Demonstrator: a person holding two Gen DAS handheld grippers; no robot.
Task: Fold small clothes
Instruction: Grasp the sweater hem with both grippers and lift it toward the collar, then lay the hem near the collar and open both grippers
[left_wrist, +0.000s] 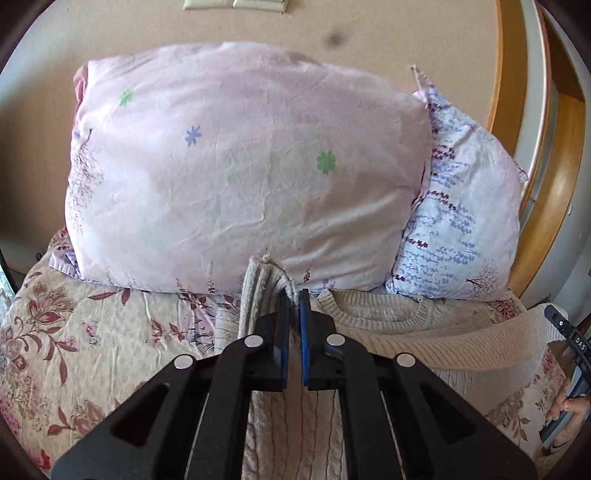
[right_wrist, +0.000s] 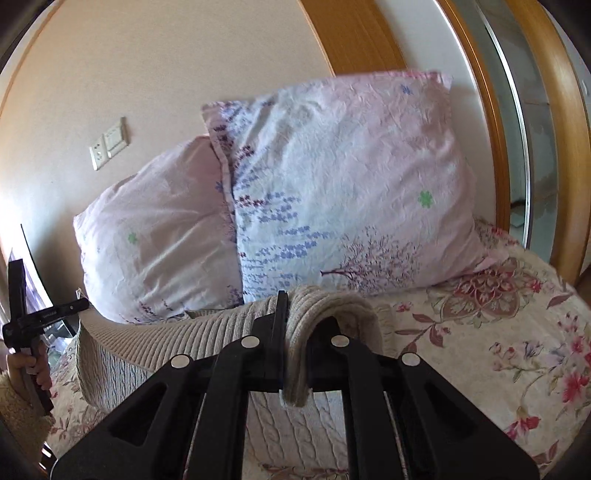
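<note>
A cream knitted sweater (left_wrist: 388, 343) lies on the floral bedspread (left_wrist: 92, 343), its neckline toward the pillows. My left gripper (left_wrist: 294, 295) is shut on a ribbed edge of the sweater (left_wrist: 258, 291), which stands up over the left finger. In the right wrist view my right gripper (right_wrist: 295, 306) is shut on a ribbed band of the same sweater (right_wrist: 317, 314), which drapes over the fingers and hangs between them. The sweater's body (right_wrist: 166, 343) stretches left from there. The left gripper (right_wrist: 26, 321) shows at the far left of the right wrist view.
Two pillows stand against the wall at the head of the bed: a pink one (left_wrist: 240, 166) and a lavender-print one (left_wrist: 461, 206). A wooden door frame (left_wrist: 517, 110) is at the right. Wall switches (right_wrist: 109, 144) are above the pillows. The bedspread (right_wrist: 498, 332) extends right.
</note>
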